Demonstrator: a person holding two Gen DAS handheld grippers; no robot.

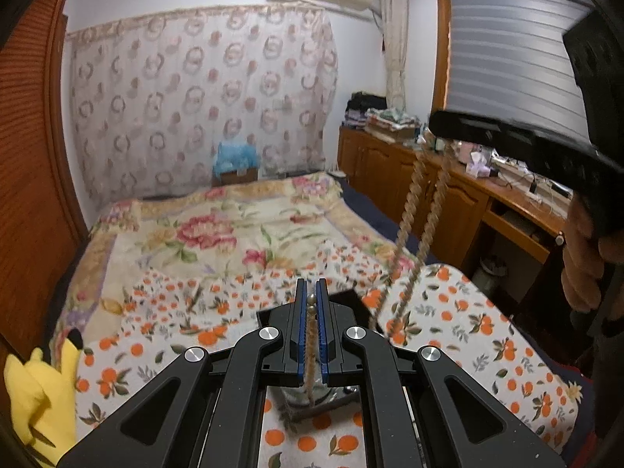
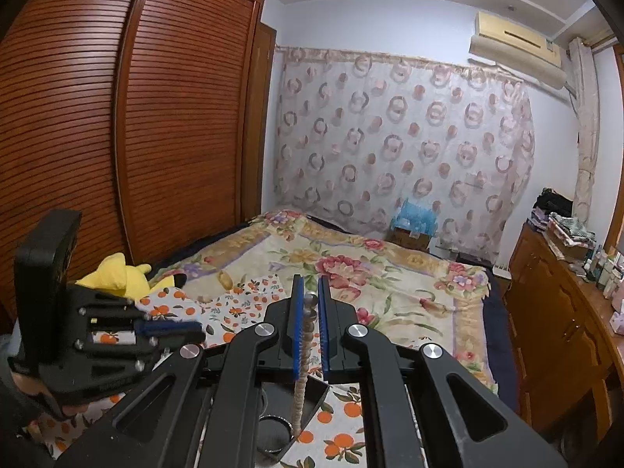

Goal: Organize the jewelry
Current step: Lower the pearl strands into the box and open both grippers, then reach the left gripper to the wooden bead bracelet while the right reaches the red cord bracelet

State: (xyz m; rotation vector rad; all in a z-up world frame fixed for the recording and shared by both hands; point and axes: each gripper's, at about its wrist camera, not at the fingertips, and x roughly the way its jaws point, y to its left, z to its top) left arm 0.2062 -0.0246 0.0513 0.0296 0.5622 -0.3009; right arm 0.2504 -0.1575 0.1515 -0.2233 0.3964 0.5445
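Note:
A twisted beige beaded necklace [image 1: 415, 210] with metal end beads hangs between both grippers, high above the bed. My left gripper [image 1: 311, 298] is shut on one end of it. My right gripper [image 2: 311, 300] is shut on the other end [image 2: 302, 366]; in the left wrist view the right gripper [image 1: 440, 123] is up at the right with the strands hanging from it. In the right wrist view the left gripper [image 2: 187, 329] is low at the left. Under the grippers lies a dark tray [image 2: 308, 397] with a round dark ring [image 2: 273, 429] on the orange-print cloth [image 1: 468, 312].
A floral bedspread [image 1: 234, 230] covers the bed. A yellow plush toy [image 1: 43, 394] lies at its left edge beside the brown louvred wardrobe [image 2: 117, 117]. A wooden cabinet [image 1: 448, 191] with clutter runs along the right wall. A curtain [image 1: 202, 97] hangs at the back.

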